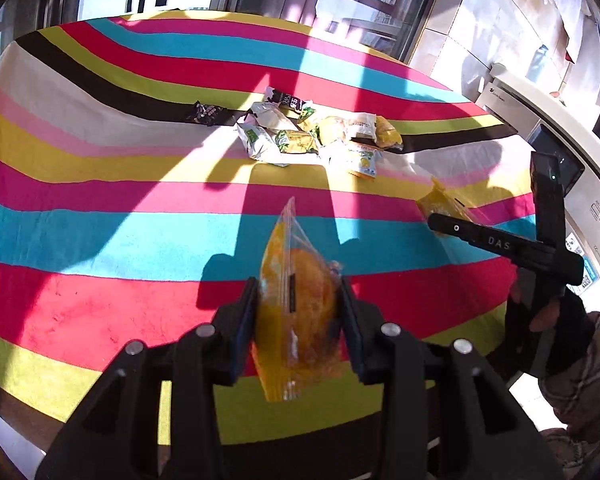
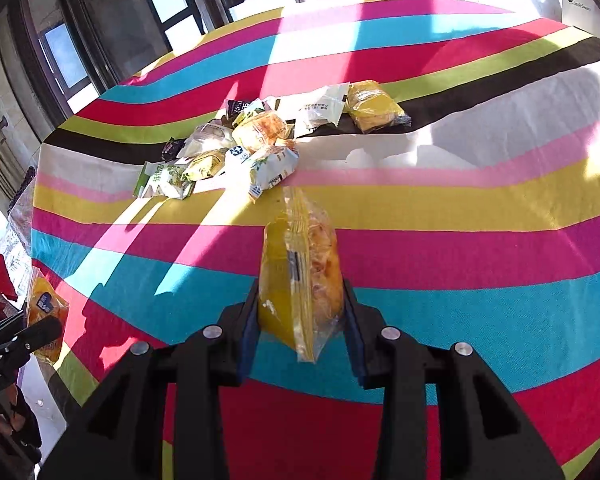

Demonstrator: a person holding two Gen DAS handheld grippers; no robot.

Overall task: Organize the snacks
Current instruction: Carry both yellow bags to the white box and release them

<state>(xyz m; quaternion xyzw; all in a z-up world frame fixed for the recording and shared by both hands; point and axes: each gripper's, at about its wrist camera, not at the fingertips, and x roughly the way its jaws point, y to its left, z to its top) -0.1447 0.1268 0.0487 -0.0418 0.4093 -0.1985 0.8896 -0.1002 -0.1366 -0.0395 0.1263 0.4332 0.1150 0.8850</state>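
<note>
- I can't read the print on the snack packets [image 1: 312,132] heaped on the worktop [image 1: 100,240]; too small.
- My left hand-held gripper [image 1: 299,312] covers the lower sides of its yellow bun packet [image 1: 296,300].
- The washing machine [image 1: 580,184] is cut off at the right edge.

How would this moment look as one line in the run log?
left gripper: shut on yellow pastry pack | right gripper: shut on yellow snack pack | snack pile: on striped cloth

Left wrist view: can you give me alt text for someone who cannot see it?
The left gripper is shut on a yellow bun packet, held above a striped tablecloth. A pile of snack packets lies farther back, and the right gripper is at the right edge.
</note>
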